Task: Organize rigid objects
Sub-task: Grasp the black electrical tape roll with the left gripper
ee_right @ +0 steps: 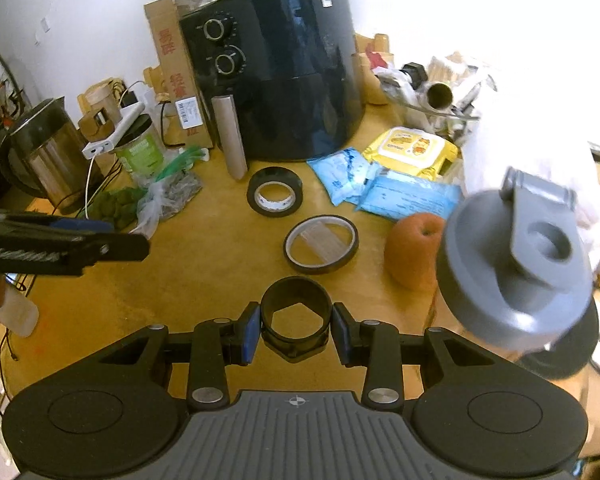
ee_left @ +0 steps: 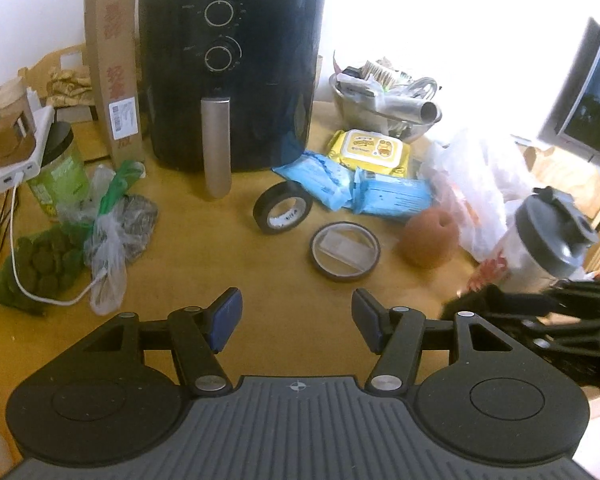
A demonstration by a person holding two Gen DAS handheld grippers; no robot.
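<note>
My right gripper point(ee_right: 296, 330) is shut on a black ring-shaped part point(ee_right: 296, 320) with a hexagonal hole, held above the wooden table point(ee_right: 204, 264). My left gripper point(ee_left: 298, 320) is open and empty above the table point(ee_left: 228, 264). A black tape roll point(ee_left: 283, 207) point(ee_right: 275, 197) lies in front of the air fryer. A thin brown tape ring point(ee_left: 345, 251) point(ee_right: 321, 244) lies nearer. A grey-lidded shaker bottle point(ee_left: 548, 240) point(ee_right: 516, 268) stands at the right, close to my right gripper.
A black air fryer point(ee_left: 232, 72) point(ee_right: 280, 80) stands at the back. Blue and yellow wipe packs point(ee_left: 364, 172), an orange fruit point(ee_left: 430, 236), a metal bowl of clutter point(ee_left: 384, 100), plastic bags point(ee_left: 108, 232), a green jar point(ee_left: 58, 172) and a kettle point(ee_right: 40, 152) crowd the table.
</note>
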